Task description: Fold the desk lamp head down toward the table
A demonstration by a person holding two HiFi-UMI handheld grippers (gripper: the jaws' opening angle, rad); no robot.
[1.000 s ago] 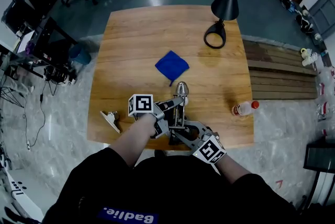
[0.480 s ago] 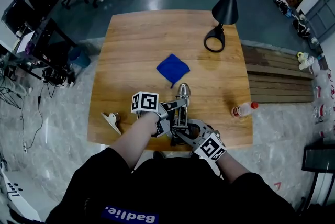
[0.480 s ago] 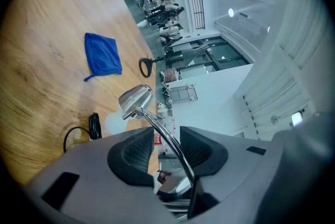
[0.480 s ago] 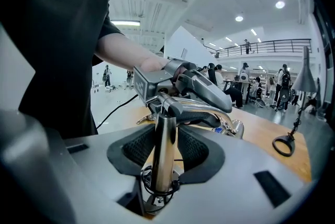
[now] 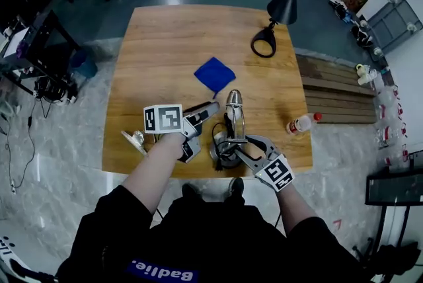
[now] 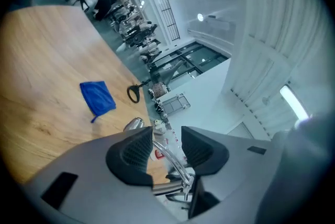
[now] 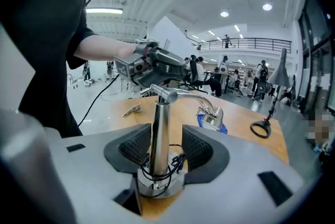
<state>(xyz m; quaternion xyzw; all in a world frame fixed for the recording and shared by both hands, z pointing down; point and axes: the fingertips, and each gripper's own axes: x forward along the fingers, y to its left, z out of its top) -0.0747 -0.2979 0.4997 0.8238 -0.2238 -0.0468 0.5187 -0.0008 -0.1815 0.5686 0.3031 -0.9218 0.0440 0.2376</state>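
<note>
Desk lamp [image 5: 230,118] sits right by the table's [image 5: 165,43] bottom edge, open wood above it, and its arm runs up-frame. Right gripper [image 7: 166,147] is spread around the post, left gripper [image 6: 166,150] spread too.

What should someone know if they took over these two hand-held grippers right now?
Left gripper: open, empty, just left of the silver lamp.
Right gripper: open, jaws either side of the lamp's post just above the base, not clamped.
The lamp stands at the near edge of the table. Its head already droops toward the wood, short of the blue cloth.
Left to do: check whether the head should go lower. I cannot tell if it touches the table.
</note>
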